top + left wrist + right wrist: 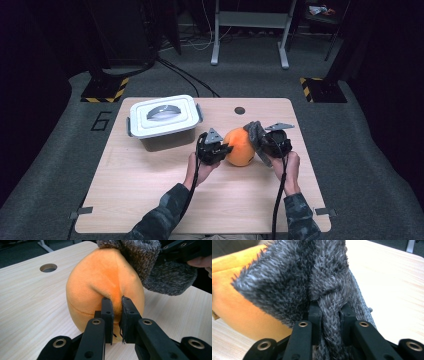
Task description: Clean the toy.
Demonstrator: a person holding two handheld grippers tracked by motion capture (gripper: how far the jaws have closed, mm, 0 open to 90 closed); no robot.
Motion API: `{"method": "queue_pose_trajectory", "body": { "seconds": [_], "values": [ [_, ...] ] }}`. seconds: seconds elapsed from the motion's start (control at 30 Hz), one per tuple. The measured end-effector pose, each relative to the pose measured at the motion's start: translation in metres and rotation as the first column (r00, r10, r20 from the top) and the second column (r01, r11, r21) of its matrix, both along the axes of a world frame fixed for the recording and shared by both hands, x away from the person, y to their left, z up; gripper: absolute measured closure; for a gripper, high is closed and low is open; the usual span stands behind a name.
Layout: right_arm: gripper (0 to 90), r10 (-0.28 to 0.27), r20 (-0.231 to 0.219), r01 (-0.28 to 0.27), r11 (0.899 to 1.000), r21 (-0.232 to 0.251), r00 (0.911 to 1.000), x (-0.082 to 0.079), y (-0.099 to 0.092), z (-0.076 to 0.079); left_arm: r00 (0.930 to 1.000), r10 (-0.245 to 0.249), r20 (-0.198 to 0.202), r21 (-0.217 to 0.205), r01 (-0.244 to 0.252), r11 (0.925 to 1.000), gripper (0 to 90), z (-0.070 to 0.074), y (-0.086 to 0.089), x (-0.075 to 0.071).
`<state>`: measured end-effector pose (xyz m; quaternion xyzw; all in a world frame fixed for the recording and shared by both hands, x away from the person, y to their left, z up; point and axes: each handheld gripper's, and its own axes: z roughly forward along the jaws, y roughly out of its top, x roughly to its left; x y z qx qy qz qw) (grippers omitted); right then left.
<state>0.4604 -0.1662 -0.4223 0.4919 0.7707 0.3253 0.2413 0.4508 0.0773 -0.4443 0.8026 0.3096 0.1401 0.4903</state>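
Orange plush toy [240, 146]: egg-shaped, standing on the table [150, 190] near its centre, long axis upright, narrower end pointing up. Grey fuzzy cloth [253, 131]: draping against the toy's upper right side. Left gripper [226, 148]: pinching a fold of the toy's plush. Right gripper [260, 142]: clamping the cloth. White lidded container [164, 120]: sitting well apart, rear left.

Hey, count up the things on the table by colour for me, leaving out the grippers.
Orange: 1, the plush toy
Grey: 1, the fuzzy knit cloth
White: 1, the lidded box
Total: 3
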Motion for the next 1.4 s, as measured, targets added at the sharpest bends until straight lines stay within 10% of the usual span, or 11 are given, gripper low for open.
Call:
{"method": "queue_pose_trajectory", "body": {
  "seconds": [0.47, 0.87, 1.4],
  "values": [
    [75.6, 0.188, 0.083, -0.187, 0.982, -0.02, 0.9786, -0.022, 0.048, 0.028, 0.9996, -0.028, 0.008, 0.018, 0.028, 0.9995, 81.9, 0.0, -0.006, -0.003],
    [75.5, 0.079, 0.071, -0.077, 0.996, -0.035, 0.9944, -0.01, 0.036, 0.022, 0.9998, -0.021, 0.0, 0.008, 0.021, 0.9997, 82.0, -0.002, -0.003, -0.002],
    [75.3, 0.115, 0.083, -0.115, 0.993, -0.006, 0.9898, -0.03, 0.022, 0.02, 0.9991, 0.031, -0.029, -0.015, -0.031, 0.9994, 81.8, -0.005, 0.004, 0.003]
  ]
}}
